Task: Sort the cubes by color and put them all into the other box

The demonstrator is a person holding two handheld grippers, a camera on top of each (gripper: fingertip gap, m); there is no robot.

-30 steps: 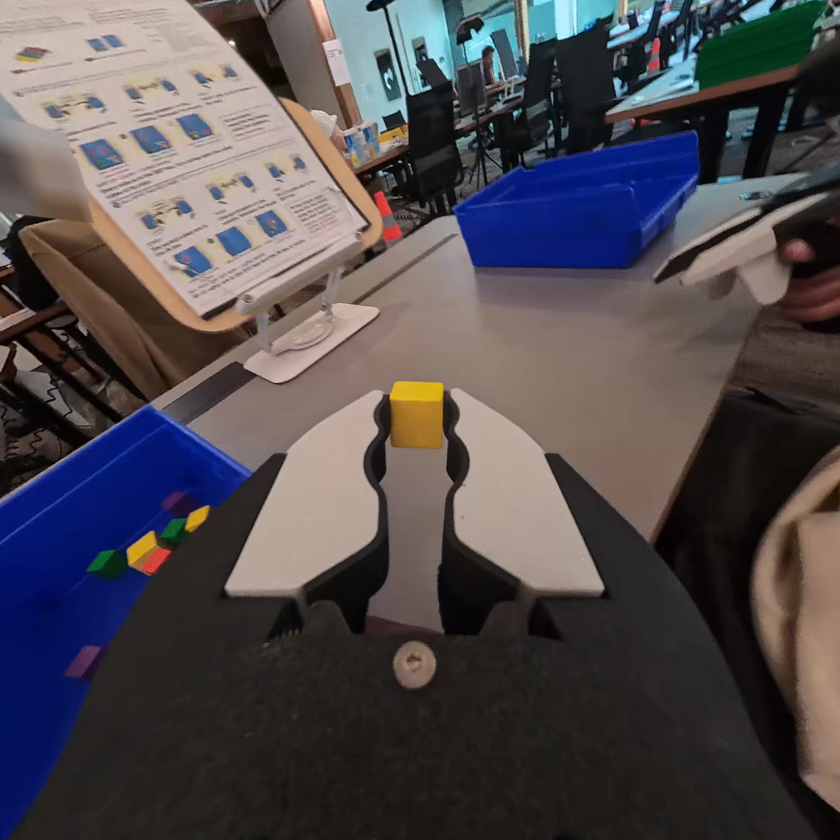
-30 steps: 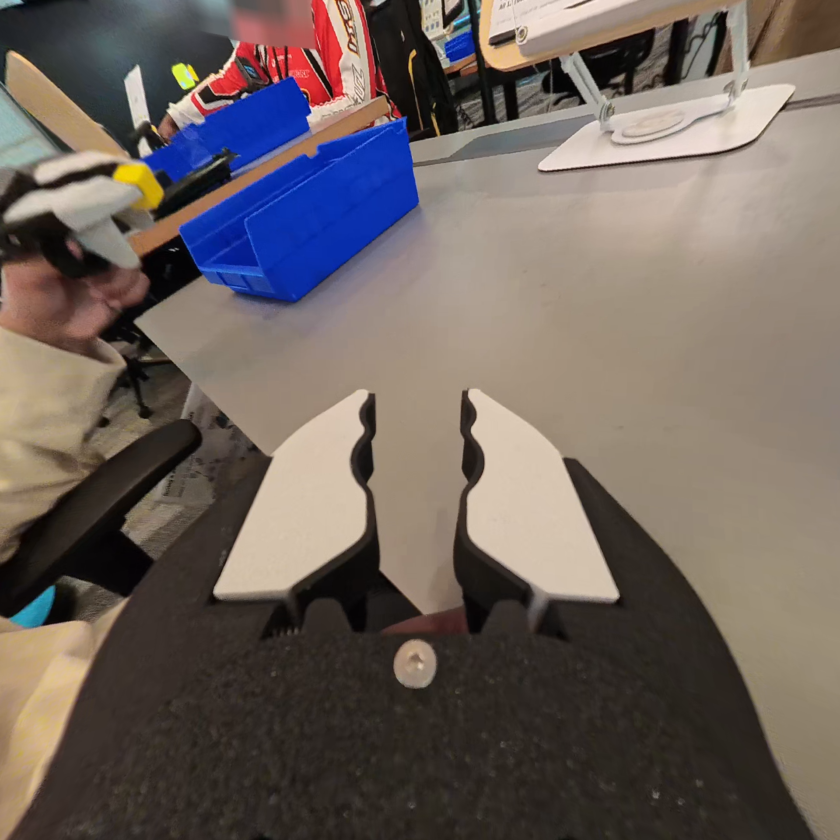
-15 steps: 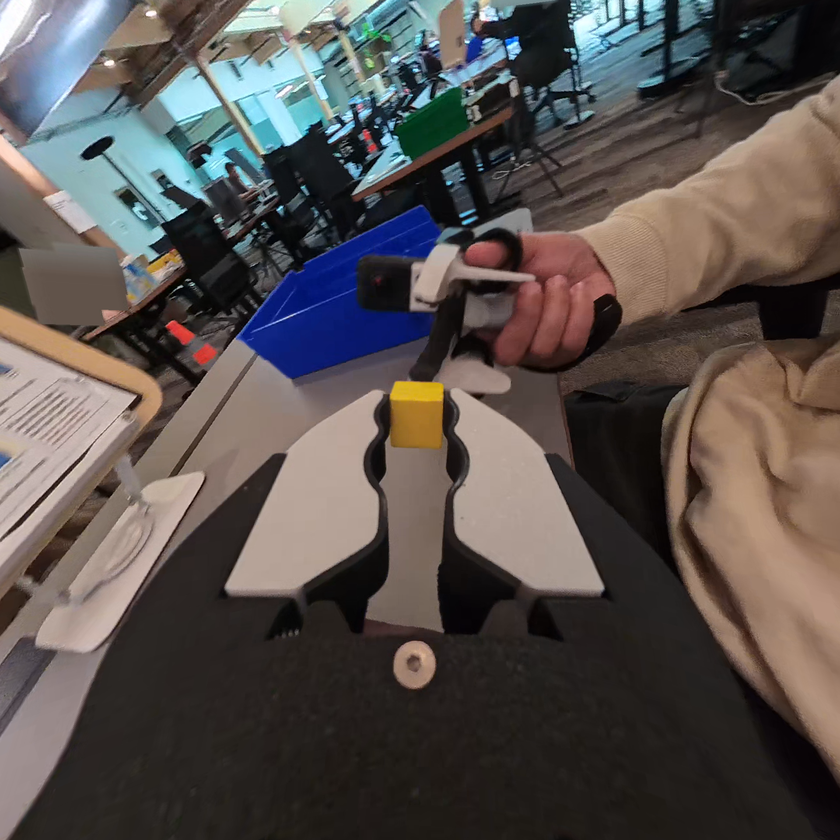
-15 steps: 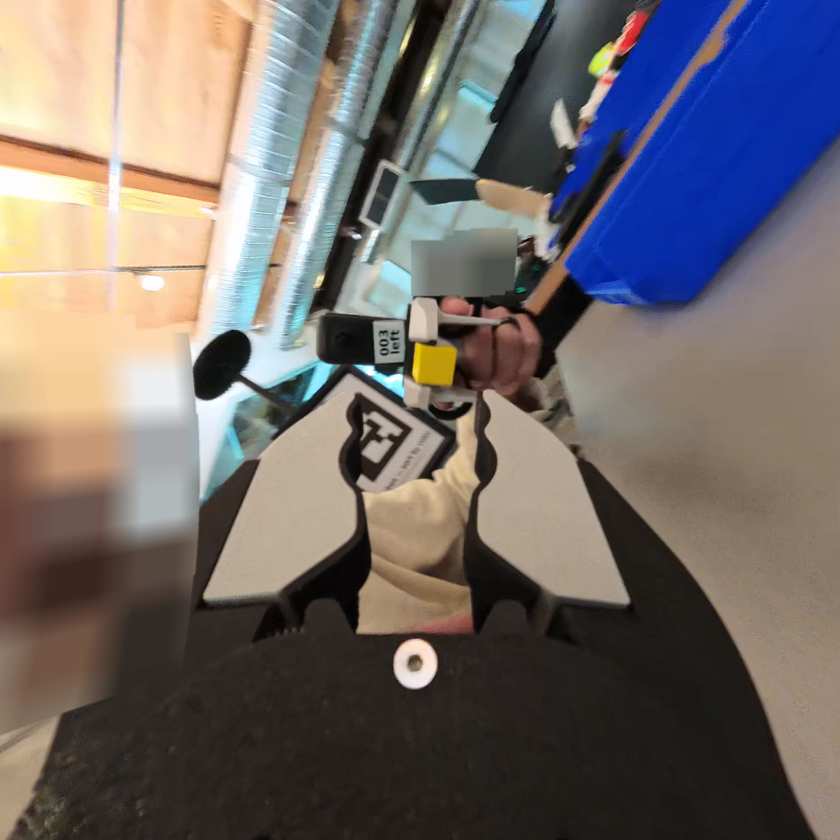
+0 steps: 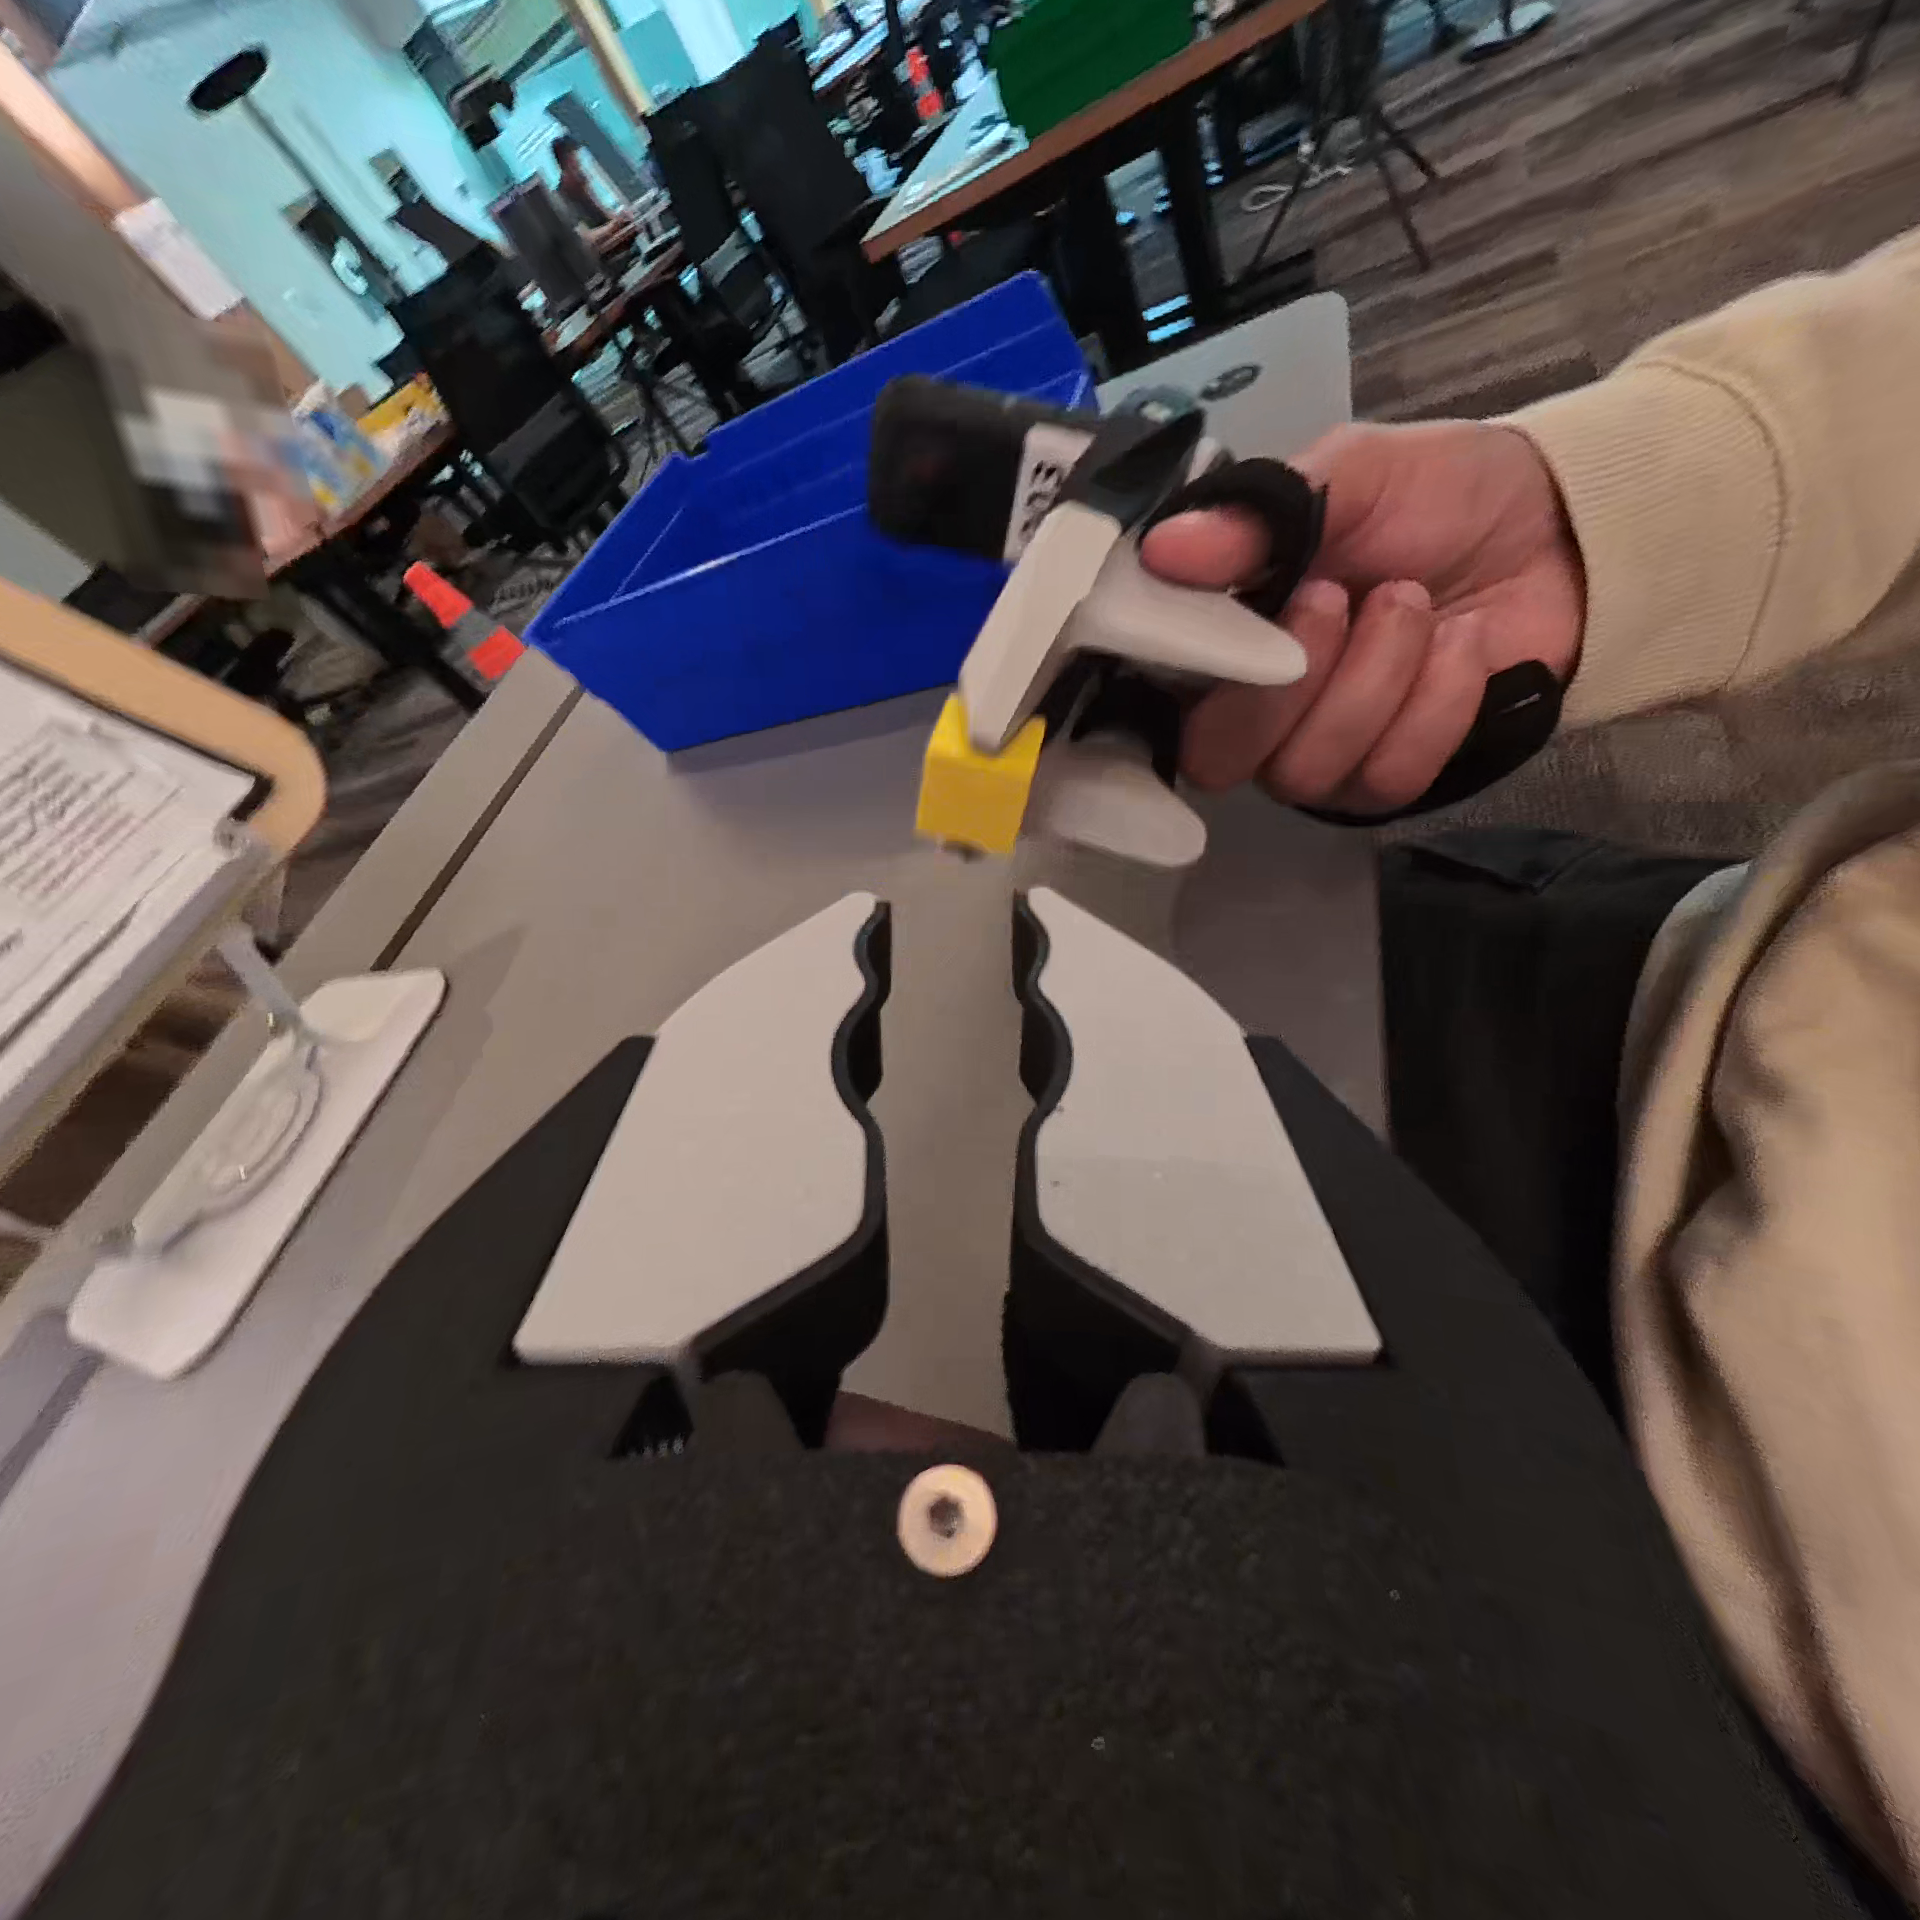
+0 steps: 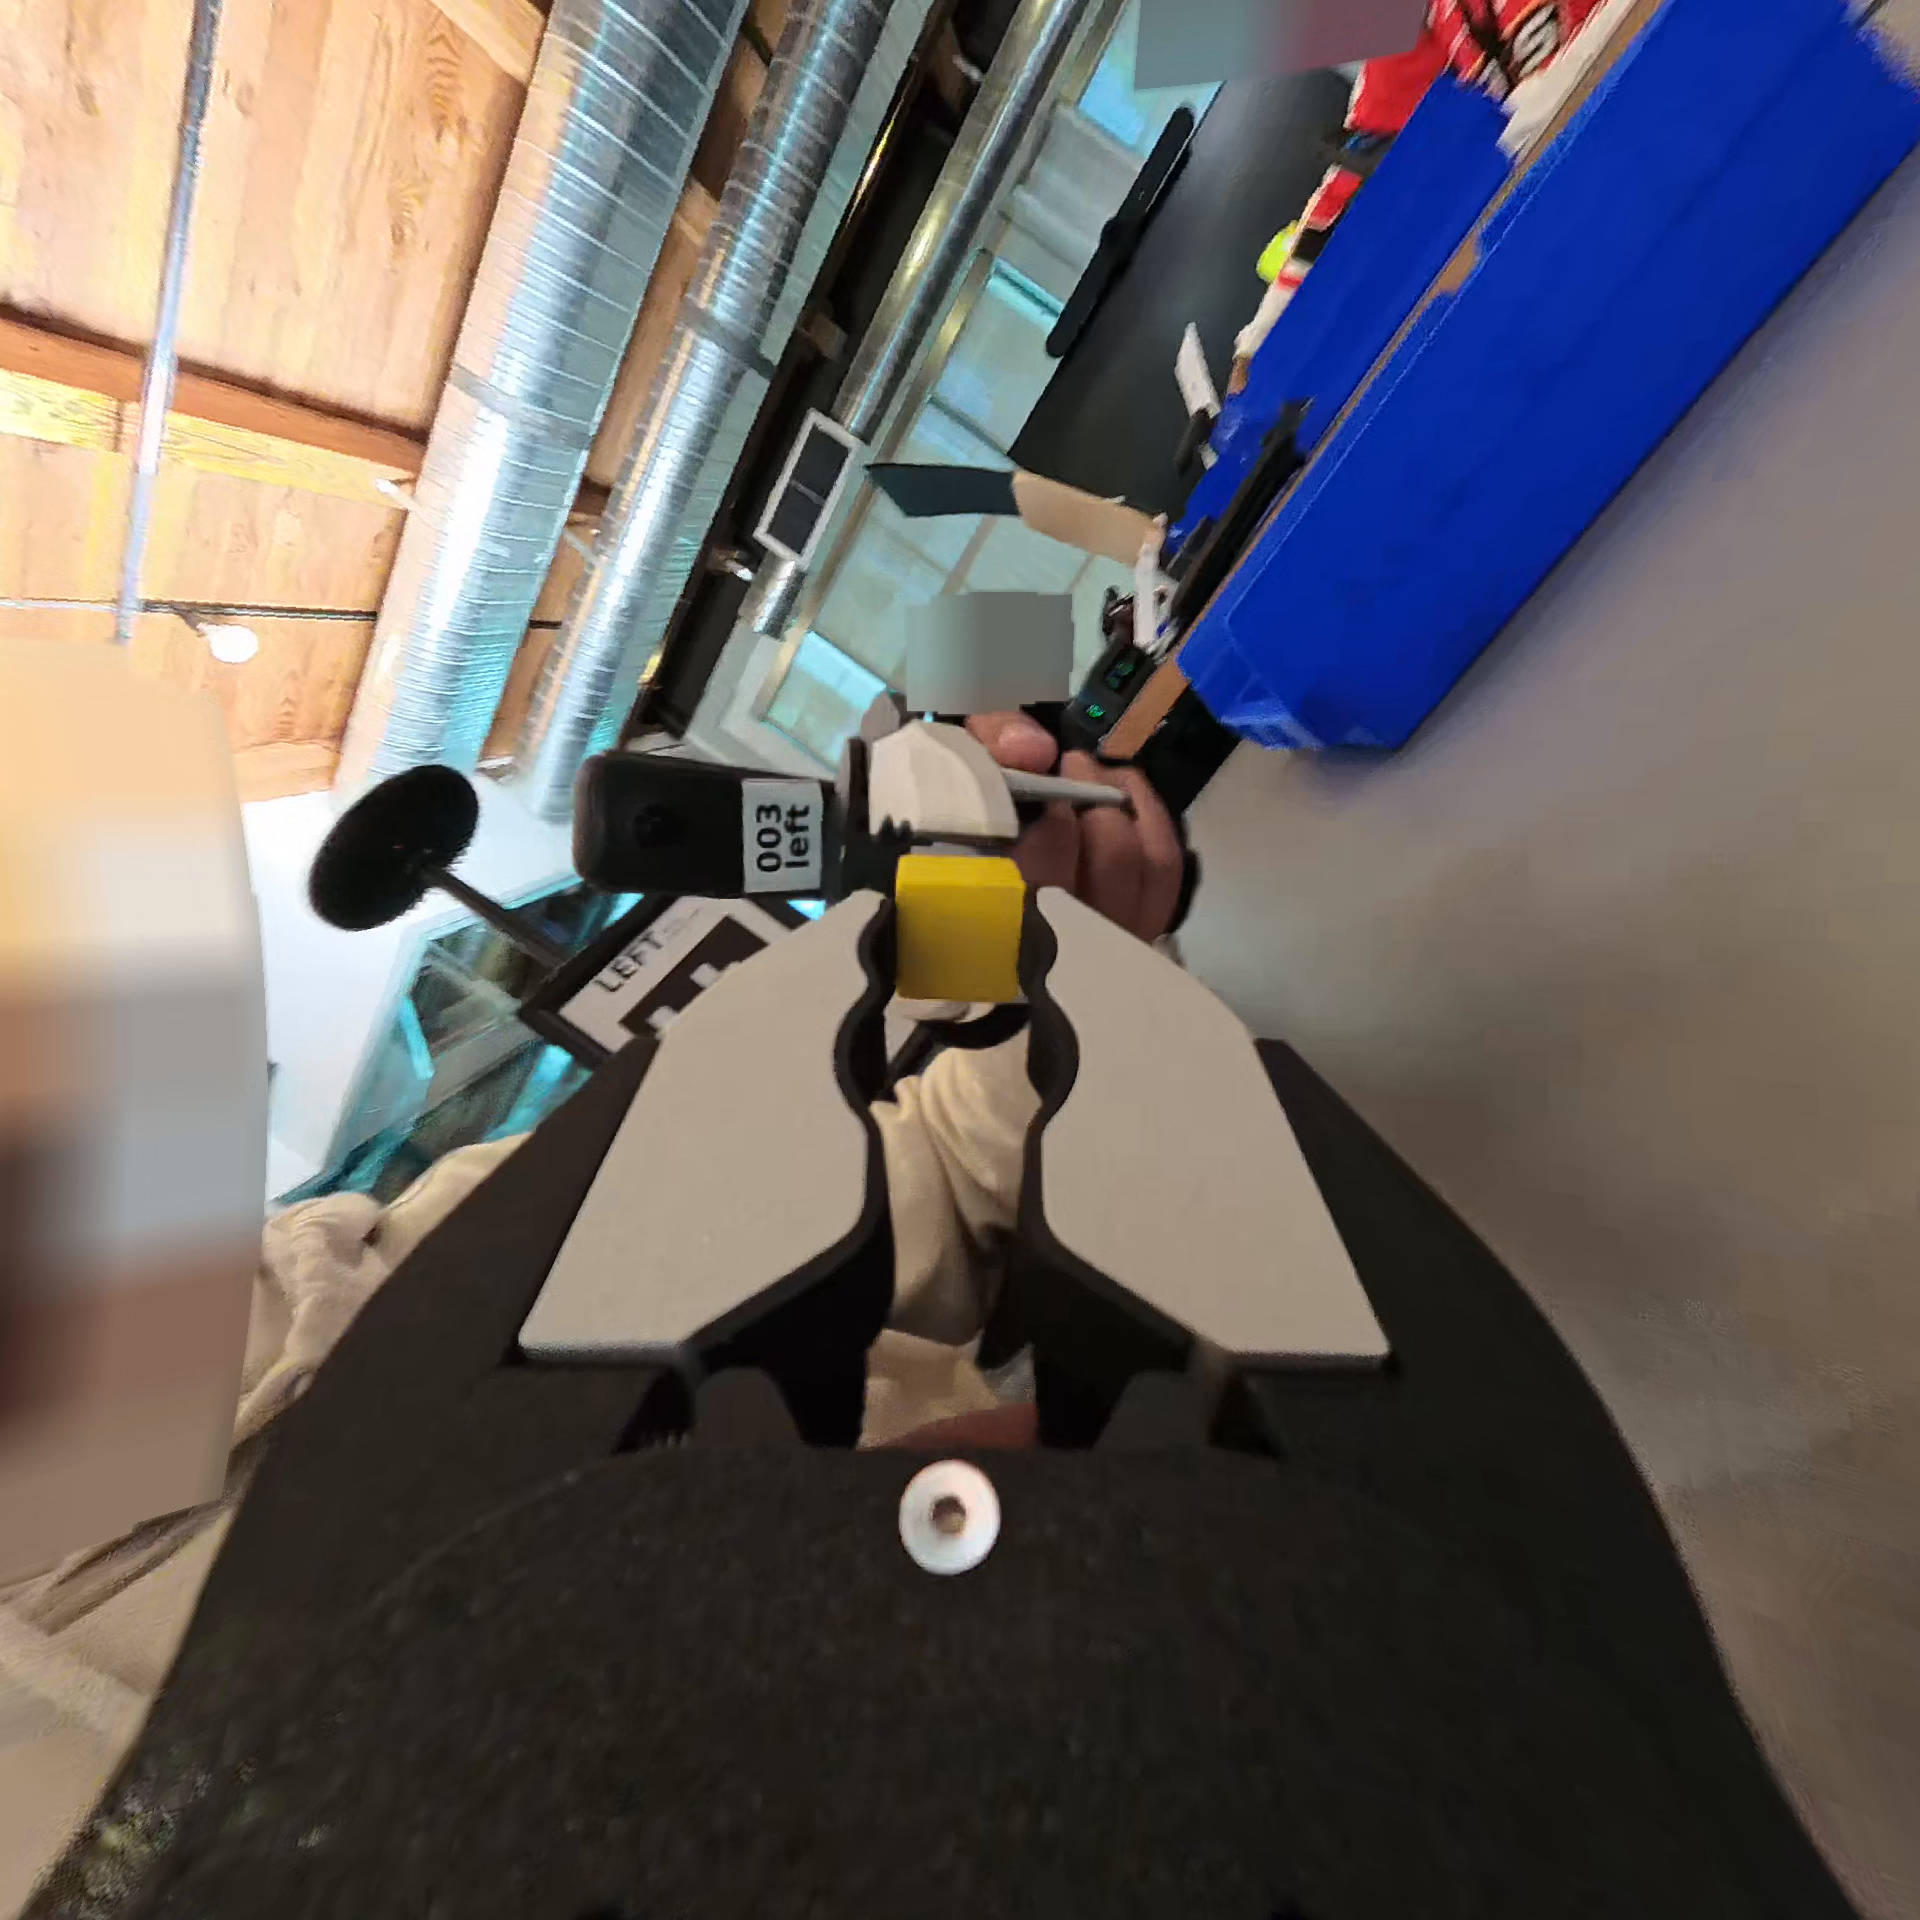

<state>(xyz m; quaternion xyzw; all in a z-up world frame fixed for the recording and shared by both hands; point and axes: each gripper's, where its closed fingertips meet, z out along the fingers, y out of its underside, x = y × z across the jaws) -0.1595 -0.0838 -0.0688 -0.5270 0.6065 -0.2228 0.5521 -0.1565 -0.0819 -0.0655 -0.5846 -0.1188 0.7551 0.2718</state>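
Note:
A yellow cube (image 5: pixel 971 795) hangs over the grey table (image 5: pixel 644 894), just past my left gripper's tips. My left gripper (image 5: pixel 951 914) is open about a cube's width and empty. My right gripper (image 5: pixel 1013 779), held in a hand (image 5: pixel 1403 603), faces the left one and is shut on the cube with one finger above it and one below. In the right wrist view the cube (image 6: pixel 956 940) sits between the tips of my right gripper (image 6: pixel 956 925), with the left gripper's black camera (image 6: pixel 675 826) just behind it. A blue box (image 5: pixel 790 613) stands farther back on the table.
A document stand with a white base (image 5: pixel 260 1143) is at the left of the table. The person's beige sleeve and lap (image 5: pixel 1766 1143) fill the right side. Another blue box (image 6: pixel 1507 499) shows in the tilted right wrist view. Desks and chairs stand beyond the table. The grippers are tip to tip, or close to it.
The left gripper held the yellow cube and swung right toward the right gripper. The right gripper has shut on the cube, and it is now out of the left fingers.

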